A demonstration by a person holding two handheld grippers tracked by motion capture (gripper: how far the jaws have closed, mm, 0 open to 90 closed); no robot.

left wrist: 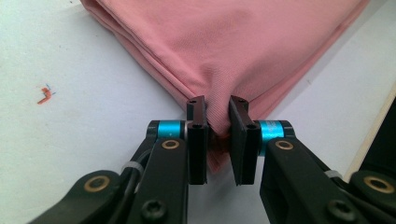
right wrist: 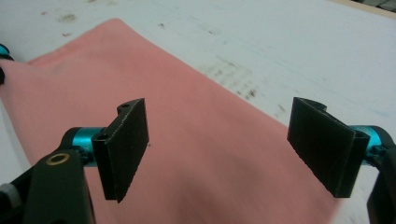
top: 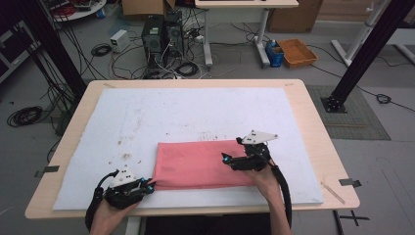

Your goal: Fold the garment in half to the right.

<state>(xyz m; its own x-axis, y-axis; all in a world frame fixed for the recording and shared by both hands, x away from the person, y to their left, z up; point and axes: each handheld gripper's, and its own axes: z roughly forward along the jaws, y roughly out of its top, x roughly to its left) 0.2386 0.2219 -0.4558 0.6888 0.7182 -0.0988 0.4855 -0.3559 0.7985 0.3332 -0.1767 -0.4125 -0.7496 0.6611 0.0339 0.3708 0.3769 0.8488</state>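
Your left gripper (left wrist: 217, 114) pinches the near left corner of the pink cloth (top: 200, 164), which lies folded on the white mat (top: 195, 112). Your right gripper (right wrist: 219, 149) hangs spread over the cloth's right end.

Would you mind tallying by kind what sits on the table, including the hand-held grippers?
Pink folded cloth: 1
White mat covering the table: 1
Hand-held grippers: 2, namely the left hand-held gripper pinching the cloth's corner, and the right hand-held gripper open above the cloth
Total: 4
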